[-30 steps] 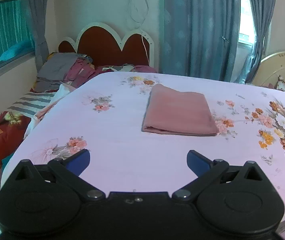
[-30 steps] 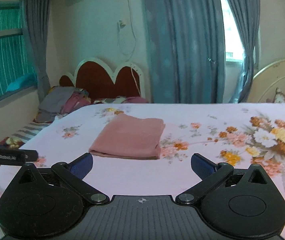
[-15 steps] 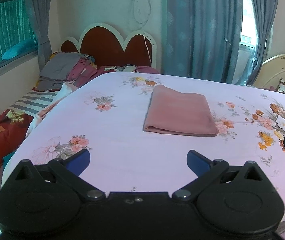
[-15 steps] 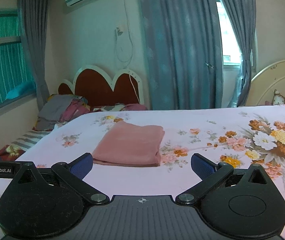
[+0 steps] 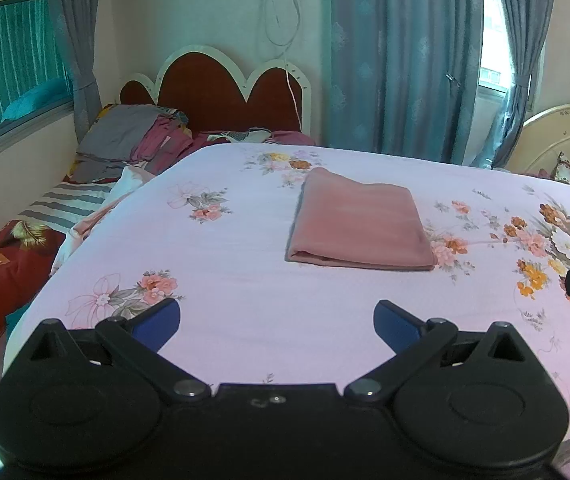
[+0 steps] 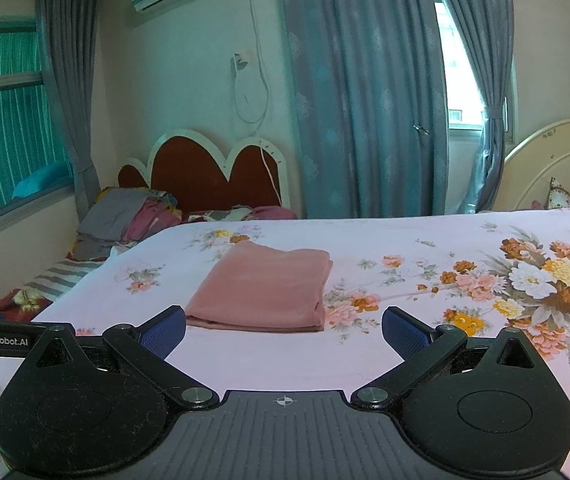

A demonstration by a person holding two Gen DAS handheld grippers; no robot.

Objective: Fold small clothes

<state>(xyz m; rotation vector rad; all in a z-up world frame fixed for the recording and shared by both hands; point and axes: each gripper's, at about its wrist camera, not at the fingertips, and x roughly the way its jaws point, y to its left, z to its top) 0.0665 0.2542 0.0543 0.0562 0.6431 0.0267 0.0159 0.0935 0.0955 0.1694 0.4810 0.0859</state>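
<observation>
Folded cloth (image 5: 359, 224) flat on the bedsheet (image 5: 245, 304), at 12 o'clock from the left gripper (image 5: 277, 320), at 11 o'clock from the right gripper (image 6: 283, 330). Headboard (image 5: 221, 92) behind at 11 o'clock, heaped clothes (image 5: 133, 136) at 10 o'clock, curtain (image 5: 401, 56) at 1 o'clock.

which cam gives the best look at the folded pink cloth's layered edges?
Right wrist. It looks low across the folded pink cloth and shows the stacked layers along its near and right edges. The left wrist view sees the cloth more from above: the full top face and the rounded fold at the near-left corner, fewer layers.
</observation>
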